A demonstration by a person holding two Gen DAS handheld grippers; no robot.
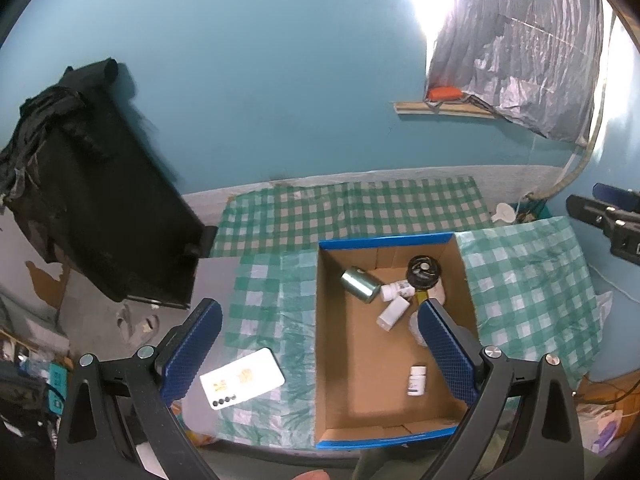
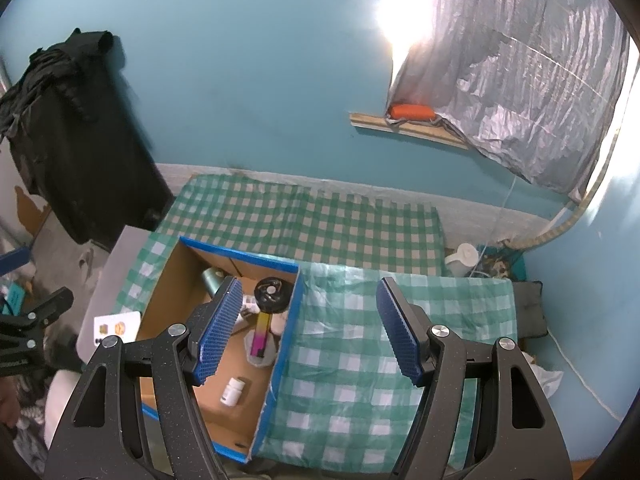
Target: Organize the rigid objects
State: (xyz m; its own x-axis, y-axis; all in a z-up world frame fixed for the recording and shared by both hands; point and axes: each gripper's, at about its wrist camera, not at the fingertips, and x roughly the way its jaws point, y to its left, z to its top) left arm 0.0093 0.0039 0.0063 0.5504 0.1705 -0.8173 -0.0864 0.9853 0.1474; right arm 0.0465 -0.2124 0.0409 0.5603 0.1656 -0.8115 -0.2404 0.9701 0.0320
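Note:
A cardboard box with blue rim (image 1: pixel 384 239) (image 2: pixel 240 256) stands on the green checked cloth. Inside lie a silver can (image 1: pixel 360 284), a black round lid (image 1: pixel 423 271) (image 2: pixel 272 294), white bottles (image 1: pixel 394 313), a small pill bottle (image 1: pixel 417 380) (image 2: pixel 233 391) and a pink-yellow object (image 2: pixel 261 334). A white card (image 1: pixel 242 378) (image 2: pixel 117 327) lies on the cloth left of the box. My left gripper (image 1: pixel 318 354) is open and empty above the box's left wall. My right gripper (image 2: pixel 310 330) is open and empty above the box's right wall.
A black cloth-covered object (image 1: pixel 96 208) stands at the left against the blue wall. A silver sheet (image 1: pixel 520 52) hangs at the upper right. A white cup (image 2: pixel 464 258) sits beyond the table's right end. Checked cloth (image 2: pixel 384 360) lies right of the box.

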